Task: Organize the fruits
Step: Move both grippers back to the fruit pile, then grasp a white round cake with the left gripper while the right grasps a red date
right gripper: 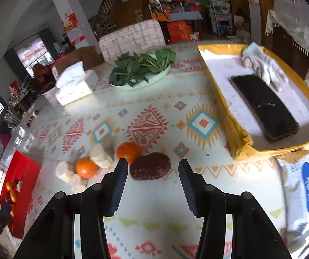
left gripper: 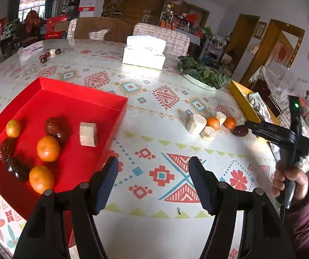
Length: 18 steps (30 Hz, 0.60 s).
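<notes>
A red tray on the patterned table holds three oranges, several dark red dates and a pale block. My left gripper is open and empty, beside the tray's right edge. On the table to the right lie two oranges, a dark red date and pale chunks. My right gripper is open and empty, just in front of that date; it also shows in the left wrist view. The red tray shows at far left in the right wrist view.
A yellow tray with a black phone and a cloth stands right. A plate of greens and a tissue box sit further back. Small dark items lie at the far edge. Chairs stand behind the table.
</notes>
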Tool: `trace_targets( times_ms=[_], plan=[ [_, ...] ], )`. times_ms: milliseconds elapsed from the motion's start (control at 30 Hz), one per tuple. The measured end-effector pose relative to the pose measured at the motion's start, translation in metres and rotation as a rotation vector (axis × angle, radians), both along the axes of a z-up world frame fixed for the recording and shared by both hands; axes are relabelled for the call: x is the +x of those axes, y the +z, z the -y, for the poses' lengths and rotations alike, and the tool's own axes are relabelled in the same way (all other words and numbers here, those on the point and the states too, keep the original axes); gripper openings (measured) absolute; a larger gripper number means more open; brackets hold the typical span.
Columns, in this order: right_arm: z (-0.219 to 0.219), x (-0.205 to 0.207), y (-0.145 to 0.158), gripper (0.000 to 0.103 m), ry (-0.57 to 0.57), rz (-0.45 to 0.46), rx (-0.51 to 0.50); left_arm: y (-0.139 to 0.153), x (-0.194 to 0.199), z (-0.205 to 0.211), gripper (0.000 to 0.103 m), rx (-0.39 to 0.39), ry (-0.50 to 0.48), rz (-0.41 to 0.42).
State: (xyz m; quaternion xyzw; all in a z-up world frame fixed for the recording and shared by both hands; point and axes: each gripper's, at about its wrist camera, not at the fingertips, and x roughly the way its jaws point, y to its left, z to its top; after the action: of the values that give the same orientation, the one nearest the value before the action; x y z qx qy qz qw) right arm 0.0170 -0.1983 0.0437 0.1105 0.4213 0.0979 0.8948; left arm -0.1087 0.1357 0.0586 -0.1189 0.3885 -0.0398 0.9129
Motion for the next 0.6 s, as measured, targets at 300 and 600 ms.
trace_targets(
  times_ms=[300,600],
  plan=[
    [-0.012,0.017,-0.024,0.053,0.018,-0.031,0.007,-0.006,0.029,0.016,0.067,0.014,-0.018,-0.010],
    [-0.020,0.007,-0.021,0.038,0.074,-0.013,0.030,-0.021,0.098,0.039,0.067,-0.084,-0.069,-0.057]
  ],
)
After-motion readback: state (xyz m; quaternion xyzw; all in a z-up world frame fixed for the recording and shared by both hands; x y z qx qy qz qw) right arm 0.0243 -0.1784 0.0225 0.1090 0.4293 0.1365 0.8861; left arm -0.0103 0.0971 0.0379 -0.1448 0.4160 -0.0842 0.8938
